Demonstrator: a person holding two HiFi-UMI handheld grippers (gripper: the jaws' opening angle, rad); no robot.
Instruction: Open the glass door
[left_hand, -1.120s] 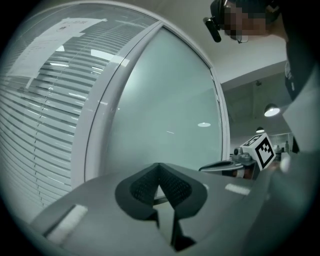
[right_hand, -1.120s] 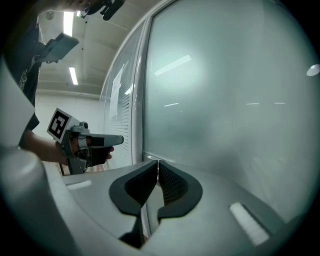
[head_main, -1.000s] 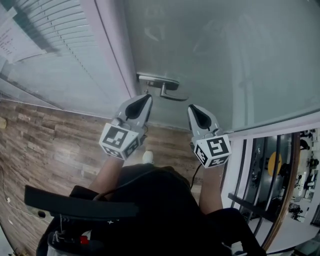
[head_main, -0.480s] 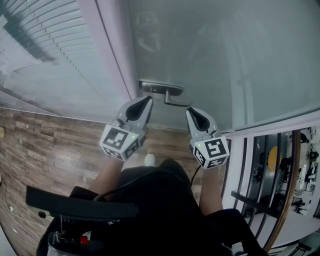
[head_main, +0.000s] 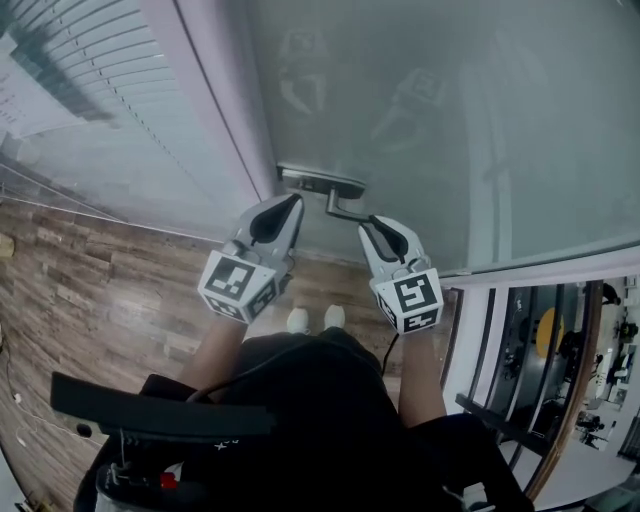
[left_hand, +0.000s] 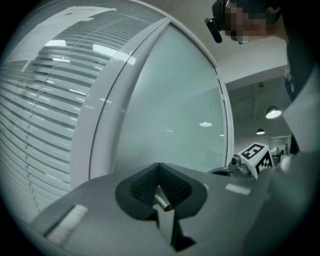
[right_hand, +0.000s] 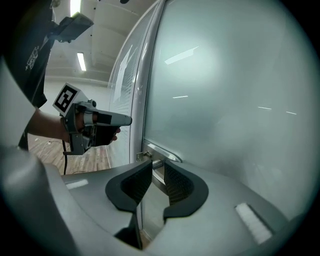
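Note:
The frosted glass door carries a metal handle plate with a lever bent down toward me. My right gripper has its tips at the lever's end. In the right gripper view its jaws have just been opening and stand apart, with the lever in the gap and no pad pressing on it. My left gripper hovers just below the plate's left end, pointing level. Its pads meet at the tip, and a short metal stub shows through the slit behind them.
A white door frame separates the door from a window with blinds on the left. Wood-plank floor lies below, with my shoes on it. To the right, past the door's edge, is a glazed partition with a room behind it.
The right gripper has moved left and closer to the door, up to the lever's end, and its jaws have parted. The left gripper has stayed where it was.

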